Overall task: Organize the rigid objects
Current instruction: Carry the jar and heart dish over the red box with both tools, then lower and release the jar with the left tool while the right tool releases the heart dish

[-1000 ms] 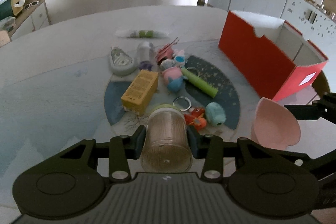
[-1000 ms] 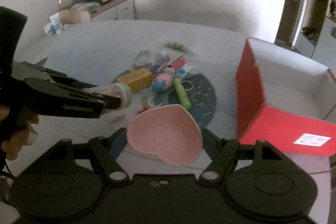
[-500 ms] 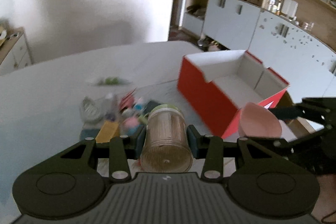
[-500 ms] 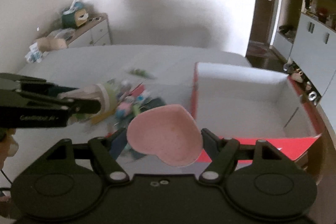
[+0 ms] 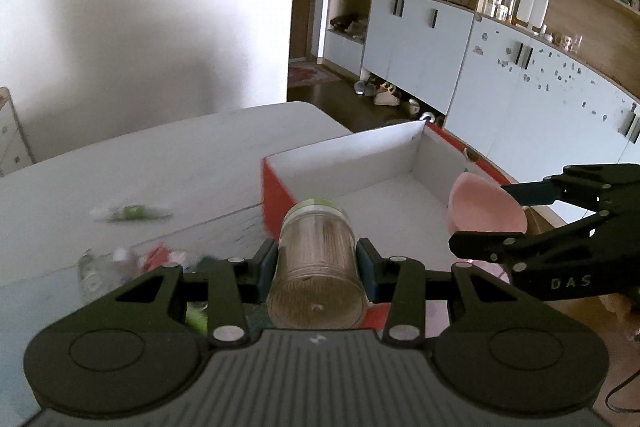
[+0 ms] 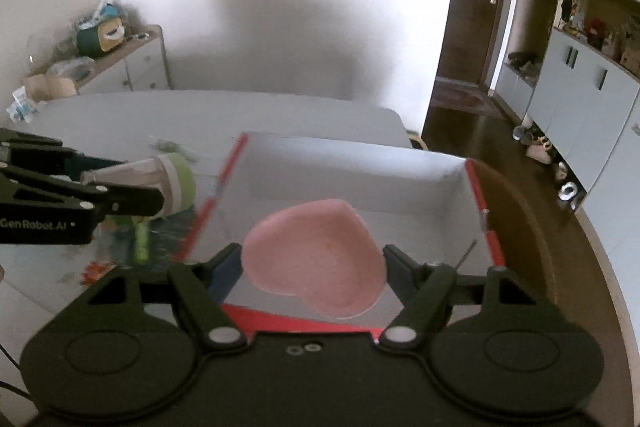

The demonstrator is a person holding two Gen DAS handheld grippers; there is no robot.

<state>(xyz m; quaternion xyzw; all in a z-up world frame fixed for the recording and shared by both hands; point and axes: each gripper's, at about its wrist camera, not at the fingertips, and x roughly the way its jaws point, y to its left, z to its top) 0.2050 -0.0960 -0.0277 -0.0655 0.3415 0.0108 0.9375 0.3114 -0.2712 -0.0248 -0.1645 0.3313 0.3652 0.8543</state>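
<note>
My left gripper [image 5: 316, 259] is shut on a clear toothpick jar [image 5: 316, 267] with a green lid, held on its side just at the near left corner of the red box [image 5: 360, 163]. That jar [image 6: 160, 181] also shows at the left of the right wrist view, beside the box's left wall. My right gripper [image 6: 314, 259] is shut on a pink heart-shaped dish [image 6: 316, 259], held over the white inside of the red box [image 6: 476, 187]. From the left wrist view the dish [image 5: 480, 207] hangs above the box's right side.
Several small toys and a green tube [image 5: 128, 213] lie blurred on the table [image 5: 120, 163] left of the box. A low cabinet with clutter [image 6: 120, 63] stands by the far wall. Cupboards and shelves [image 5: 500, 67] run along the right, with shoes [image 5: 384, 95] on the floor.
Both grippers have swung right and upward from the toy pile to the red box, carrying the jar and the dish. The dish is now over the box's inside.
</note>
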